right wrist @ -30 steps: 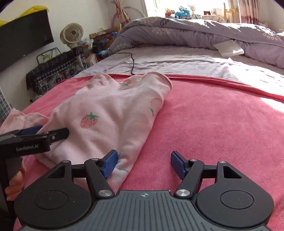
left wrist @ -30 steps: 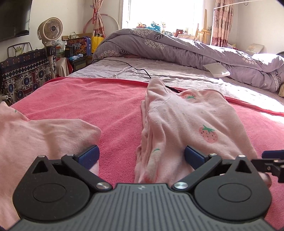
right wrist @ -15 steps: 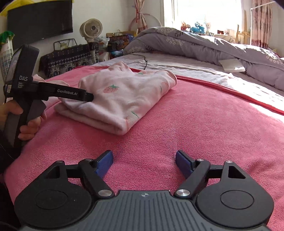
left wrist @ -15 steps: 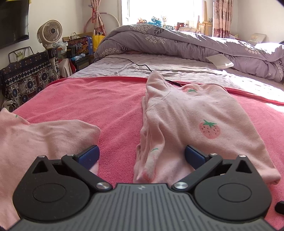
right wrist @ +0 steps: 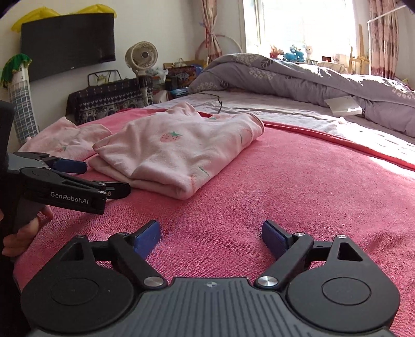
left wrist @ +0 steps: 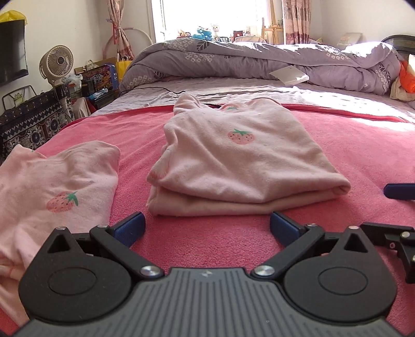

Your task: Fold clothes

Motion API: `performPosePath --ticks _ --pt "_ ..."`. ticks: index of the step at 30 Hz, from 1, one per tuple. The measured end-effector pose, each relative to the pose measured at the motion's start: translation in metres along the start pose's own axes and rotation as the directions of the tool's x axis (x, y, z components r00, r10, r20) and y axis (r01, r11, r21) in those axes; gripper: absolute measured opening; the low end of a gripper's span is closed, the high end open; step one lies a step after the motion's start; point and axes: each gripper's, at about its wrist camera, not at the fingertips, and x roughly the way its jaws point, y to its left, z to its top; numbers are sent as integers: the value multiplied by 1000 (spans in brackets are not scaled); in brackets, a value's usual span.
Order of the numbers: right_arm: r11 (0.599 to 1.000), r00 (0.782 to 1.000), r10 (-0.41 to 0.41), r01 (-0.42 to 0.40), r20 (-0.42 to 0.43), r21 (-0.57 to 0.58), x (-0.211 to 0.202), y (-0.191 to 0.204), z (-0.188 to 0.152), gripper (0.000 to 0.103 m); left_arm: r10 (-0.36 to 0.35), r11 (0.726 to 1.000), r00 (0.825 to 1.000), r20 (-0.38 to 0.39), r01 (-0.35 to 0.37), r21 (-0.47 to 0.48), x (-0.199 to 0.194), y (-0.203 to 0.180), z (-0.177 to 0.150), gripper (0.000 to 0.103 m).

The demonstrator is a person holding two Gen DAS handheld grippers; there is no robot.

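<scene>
Pink blanket [left wrist: 207, 246]: folded top [left wrist: 241, 166] ahead of L gripper [left wrist: 206, 228]

Bright window [left wrist: 207, 15] glare (blown out), sharp, fisheye-curved edges

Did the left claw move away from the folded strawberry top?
Yes. The left claw has backed off: a second ago the folded top lay between its fingers, and now bare pink blanket shows between them.
</scene>
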Motion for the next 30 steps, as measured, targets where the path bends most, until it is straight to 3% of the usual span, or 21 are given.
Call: performPosePath --ticks 4,12,30 --pt "1000 1000 5 -5 0 7 0 -1 0 87 7 1000 1000 13 -7 12 -7 -4 -5 103" --pt "1000 1000 4 -4 -3 5 2 -1 0 88 -111 994 994 9 111 -3 -4 5 -6 103" --pt "1000 1000 -12 12 -5 4 2 1 0 92 -101 995 994 44 102 -4 -7 5 -10 103"
